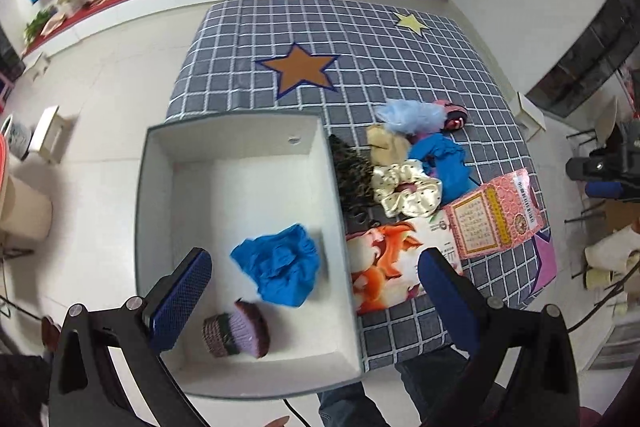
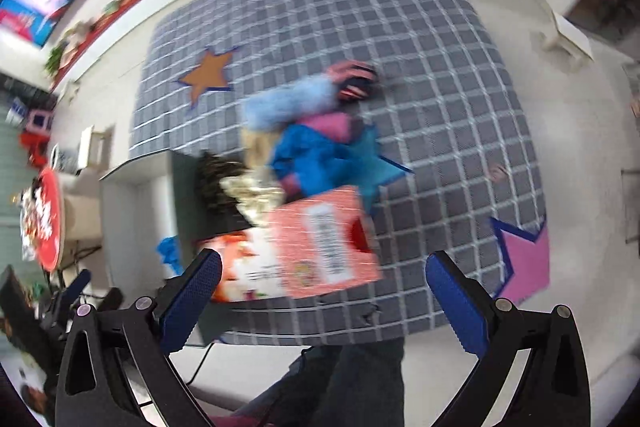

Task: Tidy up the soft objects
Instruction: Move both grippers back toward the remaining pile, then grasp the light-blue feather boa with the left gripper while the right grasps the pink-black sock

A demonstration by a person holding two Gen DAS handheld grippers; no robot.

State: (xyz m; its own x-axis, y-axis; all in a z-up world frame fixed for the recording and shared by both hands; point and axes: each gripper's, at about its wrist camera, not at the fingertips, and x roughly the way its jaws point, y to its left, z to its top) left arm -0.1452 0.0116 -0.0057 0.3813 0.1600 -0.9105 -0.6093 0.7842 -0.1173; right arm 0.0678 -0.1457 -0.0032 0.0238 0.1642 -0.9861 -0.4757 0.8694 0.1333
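Inside the white rigid storage box (image 1: 248, 163): a crumpled blue fabric piece (image 1: 278, 275) of thin, gathered cloth, and beside it a ribbed knit item (image 1: 236, 333) in purple and brown stripes. Just right of the box wall, heaped in a loose pile: a dark speckled fuzzy scrunchie (image 1: 352, 173), a glossy cream satin scrunchie (image 1: 406, 191) with small dots, a beige soft piece (image 1: 388, 145), a fluffy pale-blue puff (image 1: 412, 115), a pink-and-dark striped knit (image 1: 454, 115) and a blue ruffled cloth (image 1: 444, 163). Flat near the front edge: a cartoon fox print (image 1: 388, 263) and a pink patterned cardboard box (image 1: 496, 213). Underneath, a grey grid-checked tablecloth (image 1: 360, 47) with an orange star (image 1: 298, 69). Beyond, pale floor tiles, a red-topped counter with plants, a wall screen. Left gripper (image 1: 316, 283) spread wide, empty, above the box. Right gripper (image 2: 324, 285) likewise apart, nothing between the blue textured pads; that view motion-blurred.
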